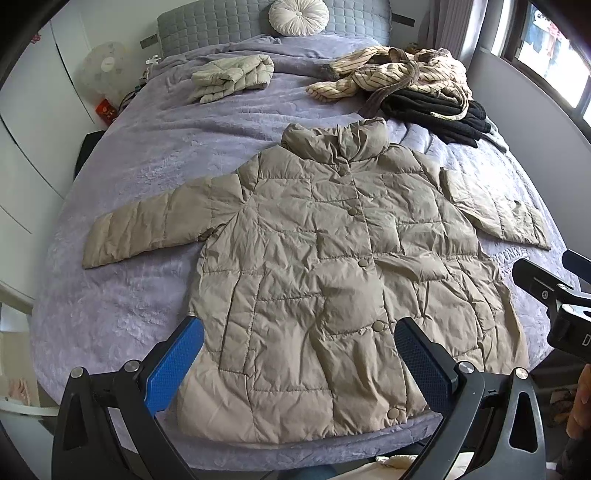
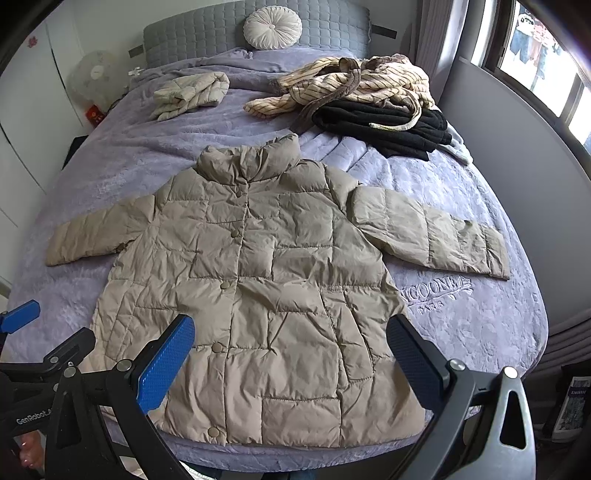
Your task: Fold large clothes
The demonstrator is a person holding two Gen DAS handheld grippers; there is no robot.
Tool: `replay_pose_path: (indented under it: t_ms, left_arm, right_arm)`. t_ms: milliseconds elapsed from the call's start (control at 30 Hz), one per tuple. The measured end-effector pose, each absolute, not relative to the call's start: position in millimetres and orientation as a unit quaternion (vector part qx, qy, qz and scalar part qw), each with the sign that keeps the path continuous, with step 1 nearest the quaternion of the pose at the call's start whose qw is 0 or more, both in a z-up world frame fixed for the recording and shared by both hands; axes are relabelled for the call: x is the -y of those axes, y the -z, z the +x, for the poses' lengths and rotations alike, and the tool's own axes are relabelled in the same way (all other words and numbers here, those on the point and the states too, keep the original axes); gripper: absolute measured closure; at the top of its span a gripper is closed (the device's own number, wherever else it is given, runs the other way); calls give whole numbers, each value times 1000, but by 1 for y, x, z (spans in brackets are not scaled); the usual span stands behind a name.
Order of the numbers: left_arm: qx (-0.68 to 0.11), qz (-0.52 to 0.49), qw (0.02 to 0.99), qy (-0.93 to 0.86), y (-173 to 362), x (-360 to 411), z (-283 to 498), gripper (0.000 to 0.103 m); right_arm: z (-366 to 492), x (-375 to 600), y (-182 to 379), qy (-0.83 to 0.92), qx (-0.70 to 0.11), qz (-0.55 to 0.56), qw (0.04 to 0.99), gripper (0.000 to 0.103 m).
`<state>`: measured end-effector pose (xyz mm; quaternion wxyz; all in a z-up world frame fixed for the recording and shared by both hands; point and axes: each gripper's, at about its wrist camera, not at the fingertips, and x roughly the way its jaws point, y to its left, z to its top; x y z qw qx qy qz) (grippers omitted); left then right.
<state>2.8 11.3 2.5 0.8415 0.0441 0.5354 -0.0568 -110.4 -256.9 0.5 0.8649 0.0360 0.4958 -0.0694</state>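
A large beige quilted puffer jacket point(image 1: 332, 266) lies flat and buttoned, front up, on the purple bed cover point(image 1: 147, 166), collar toward the headboard and both sleeves spread out. It also shows in the right wrist view point(image 2: 258, 288). My left gripper point(image 1: 299, 365) is open and empty, held above the jacket's hem. My right gripper point(image 2: 291, 362) is open and empty, also above the hem, more toward its right side. The right gripper's body shows at the right edge of the left wrist view point(image 1: 554, 295).
A folded pale quilted jacket point(image 1: 232, 77) lies at the far left of the bed. A heap of striped cream clothes point(image 1: 391, 74) and black clothes point(image 1: 436, 110) lies at the far right. A round cushion point(image 1: 298, 16) rests against the grey headboard. A fan point(image 1: 105, 68) stands left of the bed.
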Motion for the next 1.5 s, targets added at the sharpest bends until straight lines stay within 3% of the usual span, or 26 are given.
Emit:
replay_pose_path:
  t_ms: [1500]
  left_arm:
    - [-535, 40, 842, 54, -5, -16, 2, 0]
  right_arm:
    - [-113, 255, 0, 69, -495, 38, 865, 0]
